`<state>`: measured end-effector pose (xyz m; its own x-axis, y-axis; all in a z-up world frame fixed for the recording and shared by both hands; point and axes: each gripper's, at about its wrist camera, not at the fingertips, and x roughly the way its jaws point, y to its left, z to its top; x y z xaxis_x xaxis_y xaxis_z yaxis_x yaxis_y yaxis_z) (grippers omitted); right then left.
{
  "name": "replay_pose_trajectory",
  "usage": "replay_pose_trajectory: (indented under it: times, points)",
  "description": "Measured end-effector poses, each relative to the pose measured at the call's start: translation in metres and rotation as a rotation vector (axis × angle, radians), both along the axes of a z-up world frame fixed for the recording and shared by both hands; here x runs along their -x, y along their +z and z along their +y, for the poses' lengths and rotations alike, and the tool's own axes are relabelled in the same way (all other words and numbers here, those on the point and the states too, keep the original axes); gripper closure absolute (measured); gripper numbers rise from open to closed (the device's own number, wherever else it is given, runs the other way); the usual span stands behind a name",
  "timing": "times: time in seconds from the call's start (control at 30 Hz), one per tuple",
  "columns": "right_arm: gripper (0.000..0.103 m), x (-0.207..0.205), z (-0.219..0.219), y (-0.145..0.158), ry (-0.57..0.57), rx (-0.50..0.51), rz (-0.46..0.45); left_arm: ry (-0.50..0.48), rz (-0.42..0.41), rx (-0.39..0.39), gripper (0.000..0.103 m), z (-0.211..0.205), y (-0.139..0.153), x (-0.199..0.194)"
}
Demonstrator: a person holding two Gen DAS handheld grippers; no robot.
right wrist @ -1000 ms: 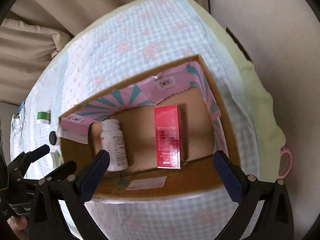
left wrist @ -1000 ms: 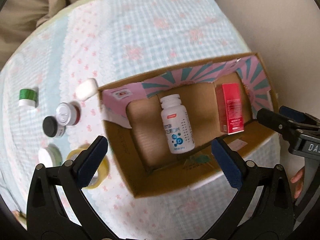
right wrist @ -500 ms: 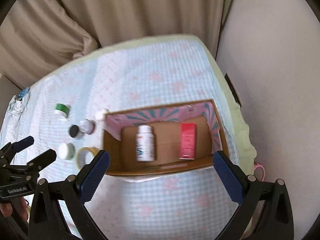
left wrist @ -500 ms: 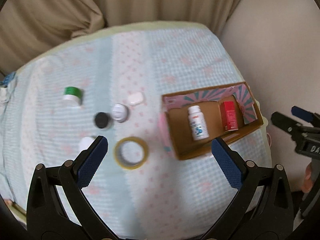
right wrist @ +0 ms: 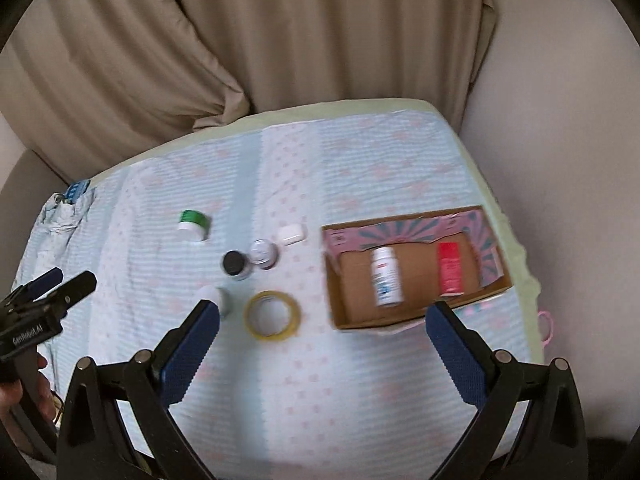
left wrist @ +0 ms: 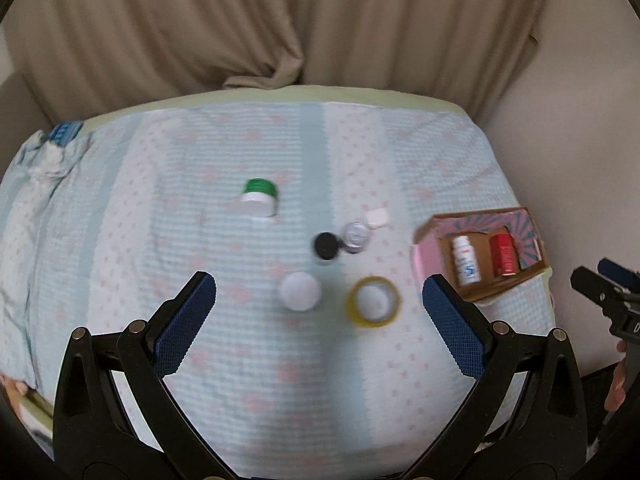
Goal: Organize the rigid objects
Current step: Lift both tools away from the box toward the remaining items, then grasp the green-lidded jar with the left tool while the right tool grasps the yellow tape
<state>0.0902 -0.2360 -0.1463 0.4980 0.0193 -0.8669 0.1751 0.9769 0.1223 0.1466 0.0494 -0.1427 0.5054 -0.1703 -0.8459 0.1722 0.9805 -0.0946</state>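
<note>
A cardboard box (right wrist: 496,294) (left wrist: 484,292) at the table's right holds a white pill bottle (right wrist: 386,276) (left wrist: 465,261) and a red carton (right wrist: 450,268) (left wrist: 503,254). Left of it on the cloth lie a yellow tape roll (right wrist: 272,314) (left wrist: 374,301), a white lid (left wrist: 300,291), a black-capped jar (right wrist: 236,264) (left wrist: 326,245), a silver-topped jar (right wrist: 264,254) (left wrist: 355,237), a small white case (right wrist: 292,234) (left wrist: 378,218) and a green-capped jar (right wrist: 194,224) (left wrist: 259,197). My left gripper (left wrist: 319,326) and right gripper (right wrist: 322,346) are both open, empty, held high above the table's near side.
The table wears a pale blue checked cloth (left wrist: 200,264) with a green edge. Beige curtains (right wrist: 280,40) hang behind. A crumpled cloth bundle with a blue label (left wrist: 60,140) lies at the far left. A wall (right wrist: 560,120) stands to the right.
Both grippers have pulled up and back from just over the box. The whole table and the loose items have come into view. Both stayed open.
</note>
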Motion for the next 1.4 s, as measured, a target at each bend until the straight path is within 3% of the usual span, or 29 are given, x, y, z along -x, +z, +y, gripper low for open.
replay_pose_trajectory:
  times: [0.23,0.53,0.8,1.13,1.4]
  points:
    - [0.0,-0.004,0.065,-0.017,-0.053,-0.028,0.016,-0.015,0.04,-0.002,0.0,0.07,-0.019,-0.026]
    - [0.0,-0.015,0.113,-0.065,-0.1,-0.081,0.106,-0.023,0.115,0.027,0.0,0.105,-0.06,-0.082]
    - [0.0,-0.037,0.124,-0.138,-0.115,-0.124,0.241,-0.044,0.193,0.009,0.0,0.091,-0.112,-0.153]
    - [0.0,-0.069,0.113,-0.243,-0.267,-0.204,0.336,-0.089,0.332,-0.039,0.0,0.049,-0.22,-0.262]
    - [0.0,-0.08,0.108,-0.304,-0.331,-0.201,0.383,-0.126,0.435,-0.096,0.0,0.025,-0.296,-0.313]
